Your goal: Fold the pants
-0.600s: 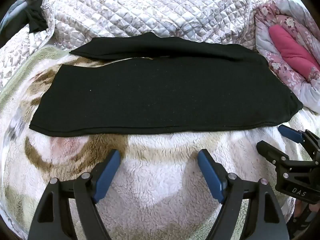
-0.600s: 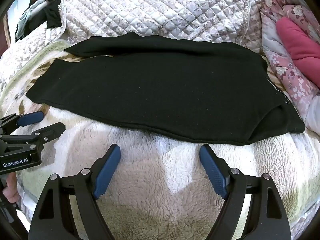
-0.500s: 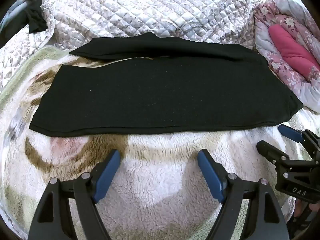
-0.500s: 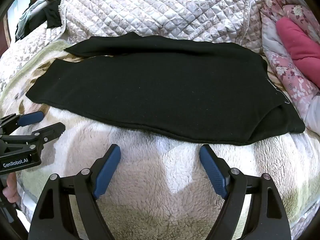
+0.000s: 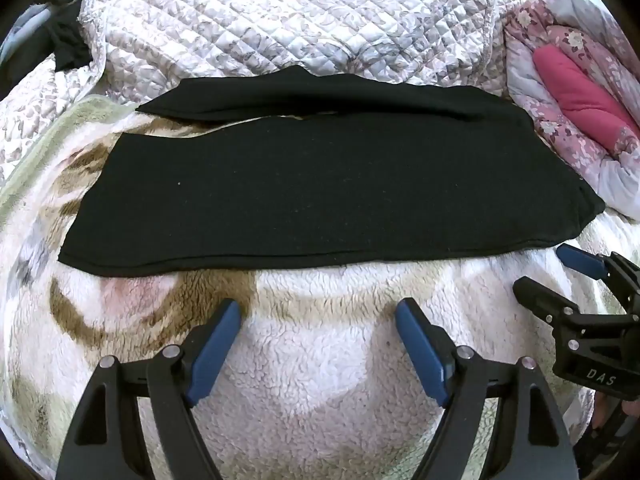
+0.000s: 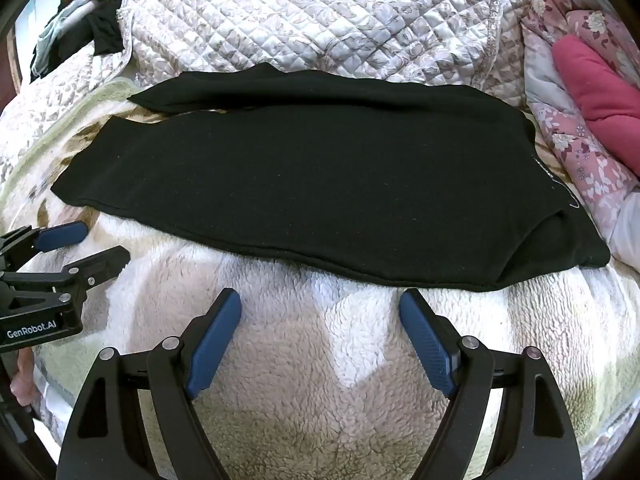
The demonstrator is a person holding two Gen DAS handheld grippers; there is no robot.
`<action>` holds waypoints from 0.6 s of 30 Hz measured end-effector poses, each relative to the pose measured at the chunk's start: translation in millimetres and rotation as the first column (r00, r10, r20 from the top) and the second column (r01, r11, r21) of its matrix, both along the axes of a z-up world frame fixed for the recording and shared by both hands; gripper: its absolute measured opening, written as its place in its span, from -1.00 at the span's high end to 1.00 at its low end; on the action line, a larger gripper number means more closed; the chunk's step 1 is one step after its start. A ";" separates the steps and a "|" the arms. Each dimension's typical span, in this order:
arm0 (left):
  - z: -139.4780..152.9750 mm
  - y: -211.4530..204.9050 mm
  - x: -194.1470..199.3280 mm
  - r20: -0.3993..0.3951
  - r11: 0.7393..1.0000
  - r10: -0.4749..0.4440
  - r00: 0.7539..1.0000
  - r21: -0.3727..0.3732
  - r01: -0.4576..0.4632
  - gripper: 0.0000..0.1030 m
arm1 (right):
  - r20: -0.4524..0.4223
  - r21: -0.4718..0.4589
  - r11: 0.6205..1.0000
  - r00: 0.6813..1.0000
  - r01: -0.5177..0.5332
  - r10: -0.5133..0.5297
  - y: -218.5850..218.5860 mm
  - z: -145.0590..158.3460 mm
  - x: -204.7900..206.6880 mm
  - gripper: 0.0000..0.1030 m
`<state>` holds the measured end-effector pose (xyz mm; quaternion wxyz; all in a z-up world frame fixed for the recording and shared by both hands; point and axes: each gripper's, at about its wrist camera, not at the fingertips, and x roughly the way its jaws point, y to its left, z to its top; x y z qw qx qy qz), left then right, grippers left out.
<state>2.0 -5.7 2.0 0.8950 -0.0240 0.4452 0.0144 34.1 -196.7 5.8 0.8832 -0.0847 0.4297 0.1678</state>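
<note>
Left gripper (image 5: pixel 318 316) is held with jaws spread wide, nothing between the blue pads (image 5: pixel 214 344), just above the fleece blanket (image 5: pixel 320 380), near the pants' front hem but apart from it. Right gripper (image 6: pixel 320 314) is likewise spread wide & empty, its right pad tip close to the near hem of the pants (image 6: pixel 312 184), no contact seen. Vs. 0.6 s and 0.5 s ago, no difference is noted: both grippers are kept in the same spots, same opening, and the cloth outline is unchanged.

Black pants are laid flat across the blanket's middle, lengthwise left-to-right, legs to the left, waist end to the right. One leg is set slightly behind the other, w/ a thin gap of blanket shown between them at the left part. The far leg reaches the edge of the quilted coverlet (image 5: pixel 280 20).

Only in the right wrist view: a thin white thread or mark (image 6: pixel 560 188) at the waist end, and a diagonal fold line near the pants' right corner; the left gripper is seen at the left edge, marked "GenRobot.AI", w/ a bit of the person's hand (image 6: pixel 24 380) below it. Only in the left wrist view: the right gripper (image 5: pixel 560 276) at the right edge, marked "DAS", just off the pants' right corner. A pink floral bedding roll (image 5: pixel 576 92) is seen at the blanket's right side in both views; dark clothing (image 6: pixel 100 28) is seen at the far left corner.
</note>
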 end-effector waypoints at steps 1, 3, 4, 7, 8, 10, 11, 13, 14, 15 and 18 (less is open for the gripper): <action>0.2 -0.5 0.3 0.000 1.000 0.000 1.000 0.000 0.000 -0.60 | 0.000 0.000 1.000 1.000 0.000 0.000 0.0 0.1 0.0 -0.58; 0.5 -0.2 0.1 0.001 1.000 -0.001 1.000 0.002 0.001 -0.60 | 0.000 -0.001 1.000 1.000 0.000 0.000 0.1 0.1 0.0 -0.58; 0.6 -0.5 0.2 0.001 1.000 0.000 1.000 0.001 0.000 -0.60 | 0.000 -0.001 1.000 1.000 0.000 0.000 0.1 0.1 0.0 -0.58; 0.6 0.0 0.0 0.001 1.000 -0.002 1.000 0.003 0.002 -0.60 | 0.000 -0.001 1.000 1.000 0.000 0.000 0.1 0.1 0.0 -0.58; 0.9 -0.8 0.4 0.001 1.000 -0.001 1.000 0.002 0.001 -0.60 | 0.000 -0.001 1.000 1.000 0.000 0.000 0.1 0.1 0.1 -0.58; 0.5 -0.1 -0.3 0.002 1.000 -0.002 1.000 0.004 0.002 -0.60 | -0.001 -0.001 1.000 1.000 0.000 0.000 0.1 0.1 0.1 -0.58; 0.5 -0.1 -0.3 0.003 1.000 -0.002 1.000 0.004 0.002 -0.60 | -0.001 -0.001 1.000 1.000 0.000 0.000 0.2 0.1 0.2 -0.58; 0.4 -0.2 -0.4 0.003 1.000 -0.002 1.000 0.004 0.002 -0.60 | -0.001 -0.001 1.000 1.000 -0.001 0.001 0.1 0.1 0.2 -0.58; 0.4 -0.2 -0.4 0.004 1.000 -0.002 1.000 0.005 0.002 -0.60 | -0.001 -0.001 1.000 1.000 -0.001 0.001 0.2 0.1 0.2 -0.58; 0.6 -1.3 -0.2 0.003 1.000 -0.002 1.000 0.005 0.002 -0.60 | -0.001 -0.002 1.000 1.000 -0.001 0.001 0.2 0.1 0.2 -0.58; 0.3 -0.5 -0.6 0.004 1.000 -0.002 1.000 0.005 0.002 -0.60 | -0.001 -0.002 1.000 1.000 -0.001 0.001 0.2 0.1 0.2 -0.58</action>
